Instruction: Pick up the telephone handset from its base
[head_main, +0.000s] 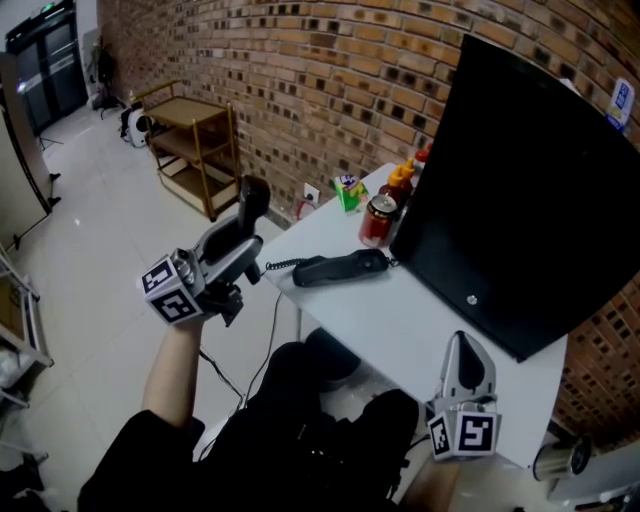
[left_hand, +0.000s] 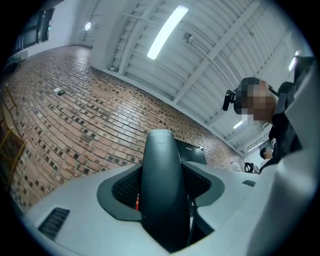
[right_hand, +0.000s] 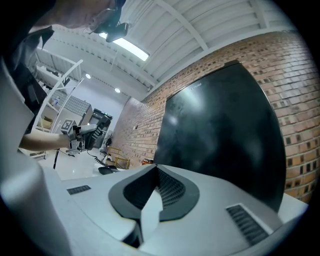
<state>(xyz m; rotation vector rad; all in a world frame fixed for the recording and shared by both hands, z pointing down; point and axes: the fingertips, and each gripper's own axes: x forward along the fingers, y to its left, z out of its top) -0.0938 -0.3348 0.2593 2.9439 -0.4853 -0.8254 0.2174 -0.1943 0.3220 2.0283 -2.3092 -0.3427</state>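
Your left gripper hangs in the air off the left edge of the white table, over the floor. It is tilted upward toward the brick wall, and your bare forearm rises to it from below. Its jaws are clamped partway closed on the black telephone handset, which stands up between the pads and pokes out past the fingertips. The coiled cord runs from there back to the telephone base, which lies on the table near its left edge, in front of a red can. Your right gripper is low at the table's near edge, pointing roughly level toward the black monitor. Its jaws are pressed together with nothing between them.
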